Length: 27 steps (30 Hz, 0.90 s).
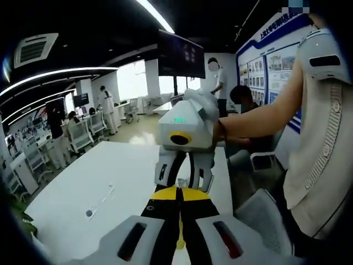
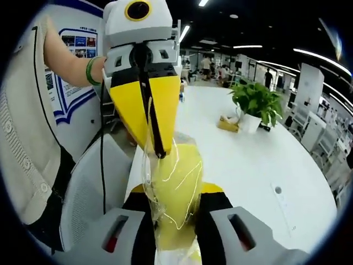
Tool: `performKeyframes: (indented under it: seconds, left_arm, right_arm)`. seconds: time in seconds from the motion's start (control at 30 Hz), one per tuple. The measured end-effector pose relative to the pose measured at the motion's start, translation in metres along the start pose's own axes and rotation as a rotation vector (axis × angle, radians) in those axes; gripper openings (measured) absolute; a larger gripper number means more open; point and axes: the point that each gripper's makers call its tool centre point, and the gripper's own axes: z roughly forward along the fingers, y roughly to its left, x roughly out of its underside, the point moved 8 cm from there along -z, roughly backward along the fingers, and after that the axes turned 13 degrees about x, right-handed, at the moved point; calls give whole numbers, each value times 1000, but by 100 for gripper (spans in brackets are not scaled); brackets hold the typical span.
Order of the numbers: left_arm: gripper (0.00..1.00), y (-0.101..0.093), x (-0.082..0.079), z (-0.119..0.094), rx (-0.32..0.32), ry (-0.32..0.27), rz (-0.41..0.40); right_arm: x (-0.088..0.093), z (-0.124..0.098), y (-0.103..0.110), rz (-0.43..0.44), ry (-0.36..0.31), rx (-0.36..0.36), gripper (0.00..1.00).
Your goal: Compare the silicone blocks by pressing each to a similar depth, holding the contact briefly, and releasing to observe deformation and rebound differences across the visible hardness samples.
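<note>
A yellow silicone block [image 2: 177,190] in a clear plastic bag hangs between the two grippers above a white table's near edge. In the right gripper view my right gripper [image 2: 176,205] is shut on the bag's lower part, its jaws pressed against the yellow block. My left gripper [image 2: 159,152] comes down from the top, its yellow jaws shut on the bag's upper edge. In the left gripper view my left gripper [image 1: 178,189] has its yellow tips together. The right gripper [image 1: 183,179] faces it closely. A sliver of the yellow block [image 1: 180,242] shows below the jaws.
The white table [image 2: 259,160] carries a potted plant [image 2: 255,101], a small brown box [image 2: 226,123] and a flush socket [image 2: 277,190]. A grey chair [image 2: 102,182] stands at the table edge. A person's arm [image 1: 259,118] holds the right gripper. Several people stand in the office behind.
</note>
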Motion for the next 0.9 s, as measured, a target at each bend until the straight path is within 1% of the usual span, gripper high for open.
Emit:
performKeyframes:
  seconds: [0.03,0.07,0.17,0.3,0.4,0.43,0.47,0.53,0.6,0.63,0.67,0.7,0.77,0.8,0.83,0.87,0.9]
  left_arm:
    - [0,-1,0,0,-2,1,3]
    - [0,-2,0,0,0,2,4]
    - [0,-6,0,2,0,6,14]
    - [0,-7,0,2,-8,16,22]
    - [0,-8,0,3,-14,28,30]
    - [0,-8,0,3,-12,29,27]
    - [0,-9,0,3,-16,31,29]
    - [0,-9,0,3,-17,31,25]
    - [0,-11,-1,4,-18,32,28]
    - [0,-11,-1,4,-21,35,31]
    - [0,-12,-1,4,-21,37,32]
    - [0,-12,-1,4,-23,37,33]
    - [0,-13,-2,5,-25,41,34]
    - [0,-14,-2,5,-29,45,40]
    - [0,-14,-2,5,-29,47,41]
    - [0,-15,-2,5,-31,49,43]
    - [0,-15,-2,5,-33,49,45]
  right_arm:
    - [0,0,1,-10,3,6,15]
    - [0,-1,2,-22,11,-2,13]
    - [-1,-2,3,-29,26,-5,8]
    - [-1,-2,4,-39,36,3,6]
    - [-1,-3,6,-28,61,9,4]
    - [-1,-3,5,-39,57,26,4]
    - [-1,-3,6,-33,62,13,4]
    - [-1,-4,6,-50,57,26,3]
    - [-1,-5,7,-35,65,17,3]
    - [-1,-5,8,-52,64,23,3]
    - [-1,-5,8,-45,69,19,3]
    - [-1,-6,8,-65,61,34,3]
    - [-2,-6,9,-53,70,25,3]
    - [-2,-6,9,-71,66,34,3]
    - [-2,-6,9,-53,76,23,3]
    - [-2,-7,9,-70,69,37,3]
    - [-2,-7,10,-62,72,26,3]
